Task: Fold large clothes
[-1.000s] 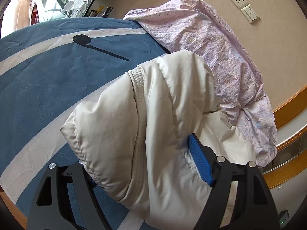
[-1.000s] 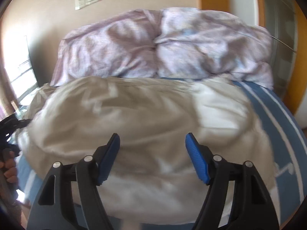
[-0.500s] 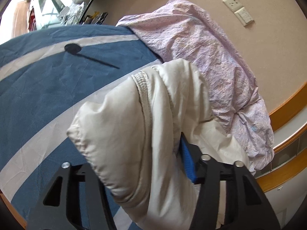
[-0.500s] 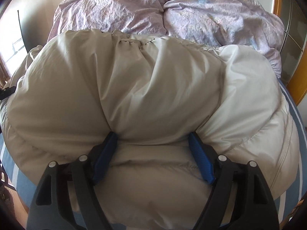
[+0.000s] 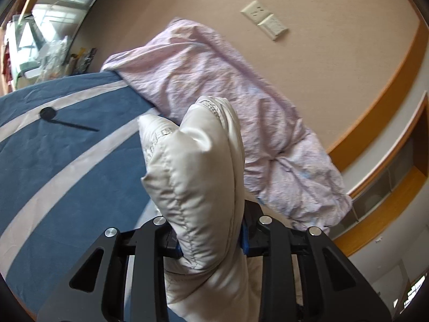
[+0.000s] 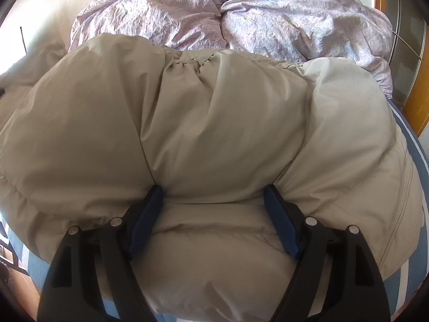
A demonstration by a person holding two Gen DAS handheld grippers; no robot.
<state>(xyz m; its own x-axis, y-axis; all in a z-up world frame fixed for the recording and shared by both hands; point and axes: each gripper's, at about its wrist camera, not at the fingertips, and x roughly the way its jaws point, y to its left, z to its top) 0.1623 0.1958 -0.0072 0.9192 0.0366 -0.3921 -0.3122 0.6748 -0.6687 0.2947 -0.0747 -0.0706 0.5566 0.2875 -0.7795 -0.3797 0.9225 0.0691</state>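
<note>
Blue white-striped bed under beige puffy jacket and lilac duvet.

Probably a home bedroom: striped bed cover, lilac duvet.

Puffy jacket of glossy quilted cloth; bedspread matt woven cloth.

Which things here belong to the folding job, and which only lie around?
For the job:
- puffy cream quilted jacket
- left gripper, closed on a jacket fold
- right gripper, open, pressed into the jacket

Just lying about:
- crumpled lilac floral duvet
- blue bedspread with white stripes
- white wall sockets
</note>
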